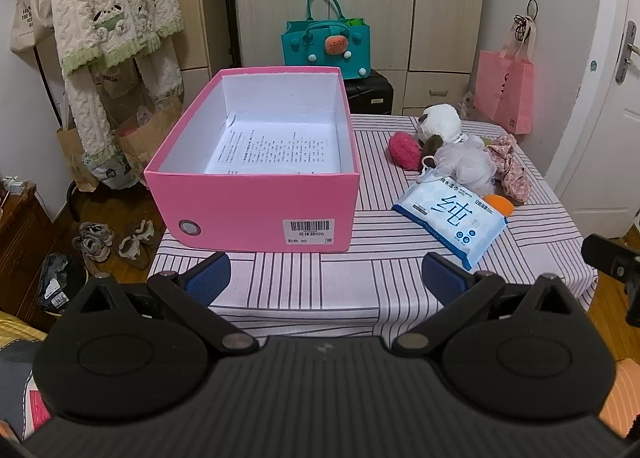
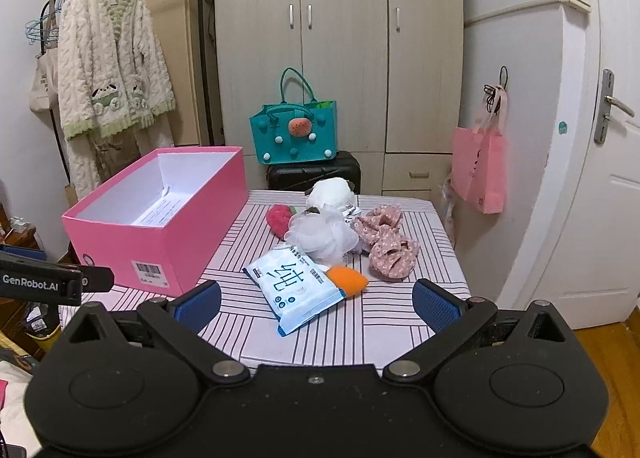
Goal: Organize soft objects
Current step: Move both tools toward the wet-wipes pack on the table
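A pink box [image 1: 256, 214] [image 2: 160, 242] stands open on the left of the striped table [image 1: 360, 290] [image 2: 400, 306], with only printed paper inside. To its right lie a blue wet-wipes pack [image 1: 450, 216] [image 2: 294, 288], an orange soft toy [image 1: 505, 203] [image 2: 347, 281], a white mesh sponge [image 1: 466, 164] [image 2: 322, 236], a red plush strawberry [image 1: 405, 150] [image 2: 279, 218], a white plush animal [image 1: 440, 124] [image 2: 330, 190] and a floral pink cloth [image 1: 512, 166] [image 2: 386, 240]. My left gripper [image 1: 326, 278] is open and empty before the box. My right gripper [image 2: 316, 304] is open and empty, just short of the wipes pack.
A teal felt bag [image 2: 294, 128] sits on a black suitcase [image 2: 314, 174] behind the table, before a wardrobe. A pink bag [image 2: 478, 170] hangs by the door on the right. Clothes hang on a rack [image 1: 116, 18] at left, with shoes [image 1: 116, 242] on the floor.
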Tool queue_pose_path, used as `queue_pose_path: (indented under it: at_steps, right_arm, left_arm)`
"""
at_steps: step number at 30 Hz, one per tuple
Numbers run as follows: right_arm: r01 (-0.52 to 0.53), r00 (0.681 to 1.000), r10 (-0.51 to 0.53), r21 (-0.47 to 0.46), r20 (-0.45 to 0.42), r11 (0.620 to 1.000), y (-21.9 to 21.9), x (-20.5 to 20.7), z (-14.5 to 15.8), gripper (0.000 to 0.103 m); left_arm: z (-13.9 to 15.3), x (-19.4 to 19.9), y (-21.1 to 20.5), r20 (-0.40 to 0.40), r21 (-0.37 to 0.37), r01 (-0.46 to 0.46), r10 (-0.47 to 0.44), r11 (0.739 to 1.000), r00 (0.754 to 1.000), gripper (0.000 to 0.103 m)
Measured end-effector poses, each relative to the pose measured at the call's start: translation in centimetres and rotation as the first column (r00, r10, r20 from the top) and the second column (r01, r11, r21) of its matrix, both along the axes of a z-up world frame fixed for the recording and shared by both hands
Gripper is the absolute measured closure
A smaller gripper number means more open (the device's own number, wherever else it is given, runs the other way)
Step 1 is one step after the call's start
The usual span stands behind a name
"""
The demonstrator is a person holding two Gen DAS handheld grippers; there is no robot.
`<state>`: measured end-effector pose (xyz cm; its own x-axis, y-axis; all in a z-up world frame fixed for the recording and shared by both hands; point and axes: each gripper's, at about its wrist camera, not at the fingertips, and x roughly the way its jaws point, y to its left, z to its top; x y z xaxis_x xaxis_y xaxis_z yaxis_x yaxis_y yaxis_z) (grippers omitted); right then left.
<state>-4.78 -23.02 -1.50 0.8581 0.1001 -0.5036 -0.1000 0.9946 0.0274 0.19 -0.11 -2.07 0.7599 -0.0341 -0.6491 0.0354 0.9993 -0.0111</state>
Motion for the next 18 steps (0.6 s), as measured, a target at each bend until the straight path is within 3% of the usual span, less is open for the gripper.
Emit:
queue_pose_path:
  at_steps: [11,18]
  right_arm:
    - [0.006,1.000,-0.006,0.006,0.002,1.000,0.07,-0.51,0.26,0.000]
    - [0.011,1.000,-0.011,0.006,-0.001,1.000,-0.03,-0.50,0.14,0.000]
  left_arm:
    - [0.48,-0.68,-0.41,0.054,-0.017,0.078,-0.077,0.997,0.996,0.000]
    - [0.44,-0.65,-0.46,0.057,-0.005,0.082,-0.082,0.997,0.995,0.000]
